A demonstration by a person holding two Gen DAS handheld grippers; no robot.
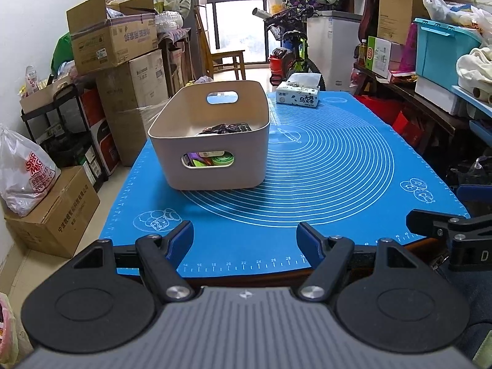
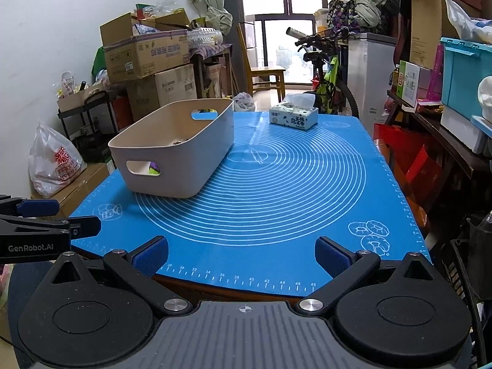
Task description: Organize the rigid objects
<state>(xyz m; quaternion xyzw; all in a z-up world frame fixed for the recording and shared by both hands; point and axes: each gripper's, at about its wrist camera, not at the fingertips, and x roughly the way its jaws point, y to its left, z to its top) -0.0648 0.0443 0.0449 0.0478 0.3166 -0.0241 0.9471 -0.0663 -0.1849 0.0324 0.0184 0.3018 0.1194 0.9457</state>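
A beige bin (image 1: 212, 153) stands on the blue mat (image 1: 323, 184), on its left half, long side running away from the person. It has an oval handle slot in each short wall. Looking over the rim from the left wrist view, dark items (image 1: 226, 128) lie piled inside against the far end, too jumbled to name. Through the near slot show a purple piece (image 1: 195, 157), a green round thing (image 1: 223, 158) and something pale between them. From the right wrist view the same slot shows only a bit of purple and green (image 2: 152, 168), and the bin's inside floor is mostly hidden by the near wall.

A tissue pack (image 1: 297, 92) sits at the mat's far edge, well apart from the bin, a tissue sticking up from its top.

The left gripper (image 1: 245, 235) hangs over the mat's near edge, its blue-padded fingers spread wide with nothing between them. The right gripper (image 2: 242, 253) hangs likewise over the near edge, fingers spread, holding nothing. The two are side by side, each seen at the margin of the other's view.

Around the table: stacked cardboard boxes (image 1: 117, 46) at left, a turquoise crate (image 1: 442, 49) on a shelf at right, holding a white bag, and a bicycle (image 1: 295, 52) beyond.
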